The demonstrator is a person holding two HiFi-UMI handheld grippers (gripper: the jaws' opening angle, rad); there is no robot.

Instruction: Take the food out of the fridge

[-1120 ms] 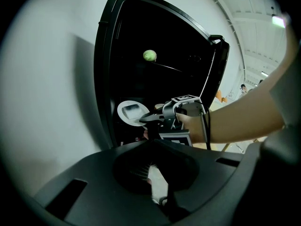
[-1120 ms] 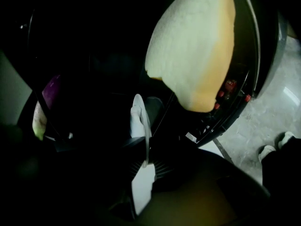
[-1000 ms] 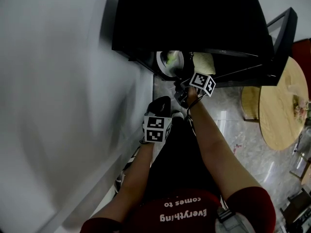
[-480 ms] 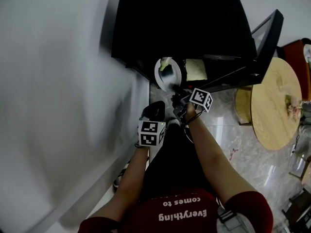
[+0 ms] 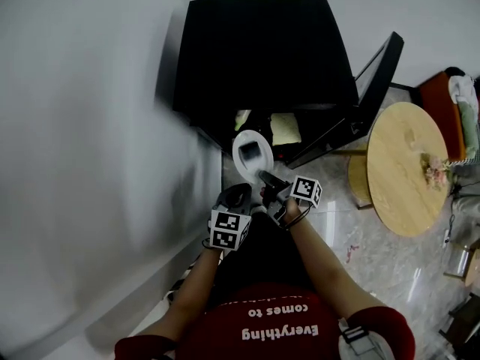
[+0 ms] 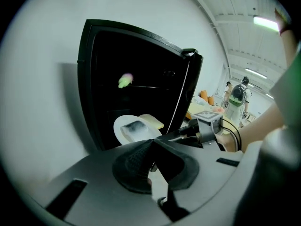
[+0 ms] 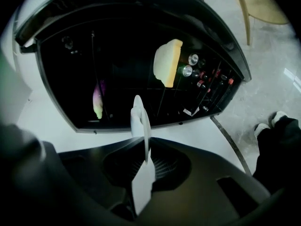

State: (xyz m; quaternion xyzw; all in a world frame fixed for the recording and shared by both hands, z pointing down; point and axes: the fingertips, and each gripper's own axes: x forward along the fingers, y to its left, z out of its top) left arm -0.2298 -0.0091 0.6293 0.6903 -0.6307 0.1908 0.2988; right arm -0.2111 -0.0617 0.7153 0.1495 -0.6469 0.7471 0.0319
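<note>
Before the open fridge point(image 5: 262, 51), my right claw point(image 5: 264, 178) grips the plate point(image 5: 240, 162) by its rim only; tilting could spill the food point(image 5: 252, 154). My left claw point(image 6: 151, 144) is closed, empty.

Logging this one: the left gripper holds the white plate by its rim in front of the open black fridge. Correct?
No. The right gripper holds the white plate by its rim in front of the open black fridge; the right gripper view shows its jaws clamped on it.
</note>
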